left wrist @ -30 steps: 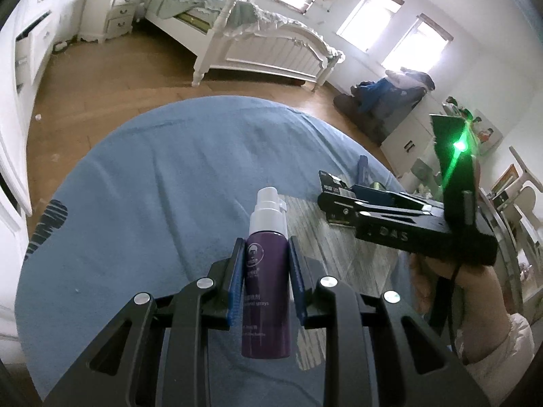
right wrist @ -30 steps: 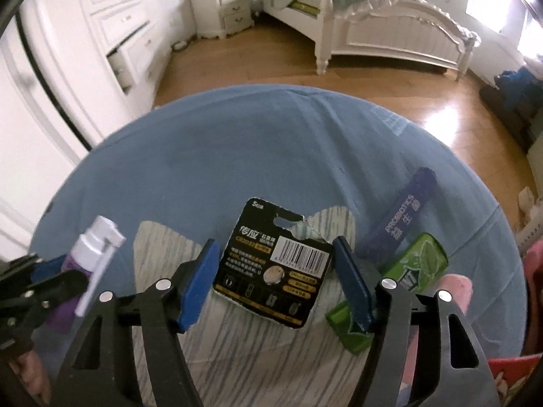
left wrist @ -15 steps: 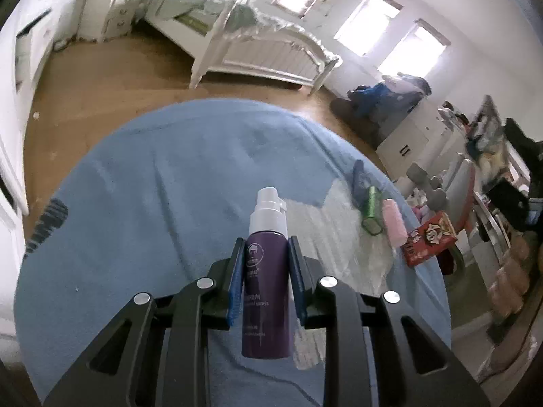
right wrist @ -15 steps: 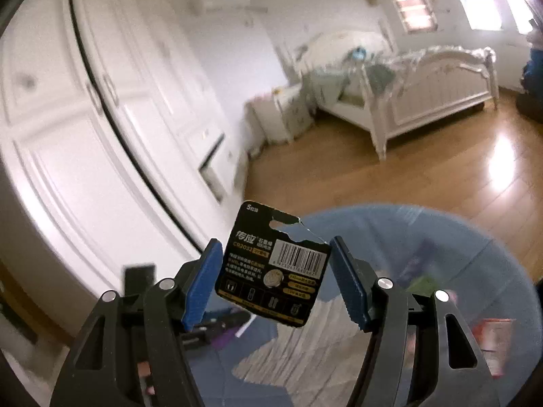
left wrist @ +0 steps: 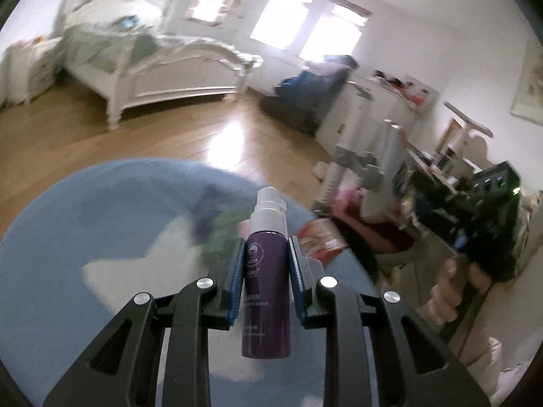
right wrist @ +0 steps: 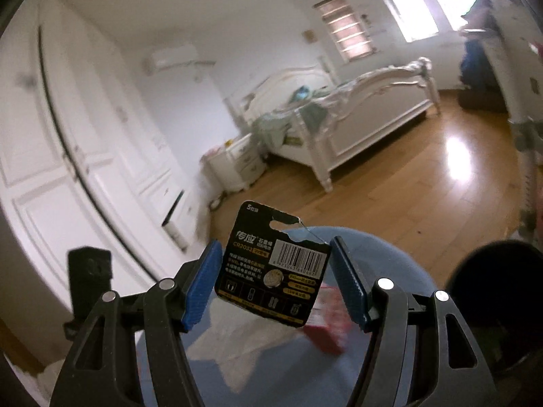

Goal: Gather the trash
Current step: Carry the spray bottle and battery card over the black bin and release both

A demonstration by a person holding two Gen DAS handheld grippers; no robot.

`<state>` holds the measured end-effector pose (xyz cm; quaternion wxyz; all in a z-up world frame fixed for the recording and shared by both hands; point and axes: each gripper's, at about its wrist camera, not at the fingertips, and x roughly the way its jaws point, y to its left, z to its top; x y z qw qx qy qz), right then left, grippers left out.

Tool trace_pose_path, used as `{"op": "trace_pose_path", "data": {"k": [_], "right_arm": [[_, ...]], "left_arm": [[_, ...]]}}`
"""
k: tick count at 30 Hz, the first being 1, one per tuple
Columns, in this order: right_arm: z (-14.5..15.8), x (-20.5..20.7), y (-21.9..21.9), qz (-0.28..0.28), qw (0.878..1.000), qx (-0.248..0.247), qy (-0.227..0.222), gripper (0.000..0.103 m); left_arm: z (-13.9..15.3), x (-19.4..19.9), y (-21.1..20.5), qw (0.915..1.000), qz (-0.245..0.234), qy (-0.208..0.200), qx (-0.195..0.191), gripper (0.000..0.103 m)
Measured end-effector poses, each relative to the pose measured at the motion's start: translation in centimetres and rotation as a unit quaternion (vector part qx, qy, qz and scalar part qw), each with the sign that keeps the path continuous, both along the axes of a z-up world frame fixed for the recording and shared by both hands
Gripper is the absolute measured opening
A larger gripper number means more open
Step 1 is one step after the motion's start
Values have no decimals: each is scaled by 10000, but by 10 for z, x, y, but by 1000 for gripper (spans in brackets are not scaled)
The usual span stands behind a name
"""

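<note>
My left gripper (left wrist: 266, 263) is shut on a purple spray bottle (left wrist: 266, 281) with a white nozzle, held upright above the blue round table (left wrist: 101, 210). My right gripper (right wrist: 276, 268) is shut on a black coin-battery card (right wrist: 271, 268) with a barcode, lifted above the table (right wrist: 390, 254). The right gripper and the hand holding it also show at the right of the left wrist view (left wrist: 482, 224). Blurred on the table lie a purple packet (left wrist: 203, 210), a green packet (left wrist: 220, 234) and a red box (left wrist: 320, 240); the red box also shows in the right wrist view (right wrist: 325, 322).
A dark round bin rim (right wrist: 492, 288) sits at the right of the right wrist view. A white bed (left wrist: 163, 68), wood floor (left wrist: 190, 135), white wardrobe (right wrist: 68, 169) and a cluttered desk (left wrist: 441, 169) surround the table.
Both grippers have lifted and swung right with their items still held. The right gripper left the table centre and now looks across the room, with the bin rim coming into view.
</note>
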<state>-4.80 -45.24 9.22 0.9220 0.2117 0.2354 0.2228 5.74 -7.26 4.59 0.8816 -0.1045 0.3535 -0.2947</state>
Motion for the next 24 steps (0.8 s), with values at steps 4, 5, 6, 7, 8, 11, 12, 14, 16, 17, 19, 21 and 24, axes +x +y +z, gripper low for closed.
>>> {"op": "trace_pose_path", "data": {"k": [4, 5, 6, 7, 8, 11, 12, 14, 16, 17, 19, 21, 24], "right_arm": [[-13, -10, -51, -369, 9992, 181, 7, 65], [-15, -13, -64, -459, 9987, 226, 10, 65], [-19, -15, -75, -540, 9982, 259, 18, 65], [-23, -17, -88, -635, 9975, 297, 29, 65], [-27, -19, -100, -707, 9969, 333, 43, 65], [-43, -26, -136, -982, 9938, 494, 138, 65], [-48, -28, -143, -1035, 9931, 536, 165, 65], [-59, -31, -162, -1195, 9905, 642, 226, 65], [-72, -35, -182, -1347, 9877, 742, 299, 65], [-77, -35, -189, -1407, 9863, 793, 339, 65], [-86, -33, -199, -1504, 9838, 882, 416, 65], [-97, -33, -211, -1593, 9815, 937, 497, 65], [-110, -31, -218, -1657, 9793, 999, 601, 65]], "left_arm": [[13, 7, -60, 9990, -430, -92, 1, 25], [15, 8, -74, 9985, -543, -100, 0, 25], [16, 10, -85, 9978, -651, -104, 6, 25], [16, 11, -99, 9970, -771, -107, 25, 25], [16, 13, -119, 9956, -930, -111, 59, 25], [13, 18, -157, 9920, -1253, -125, 112, 25], [11, 18, -165, 9912, -1315, -122, 123, 25], [6, 22, -189, 9890, -1470, -71, 145, 25], [0, 29, -212, 9869, -1607, 27, 167, 25], [-3, 31, -219, 9860, -1657, 50, 182, 25], [-8, 36, -236, 9843, -1751, 91, 216, 25], [-15, 43, -252, 9829, -1817, 198, 242, 25], [-23, 50, -261, 9817, -1858, 292, 292, 25]]}}
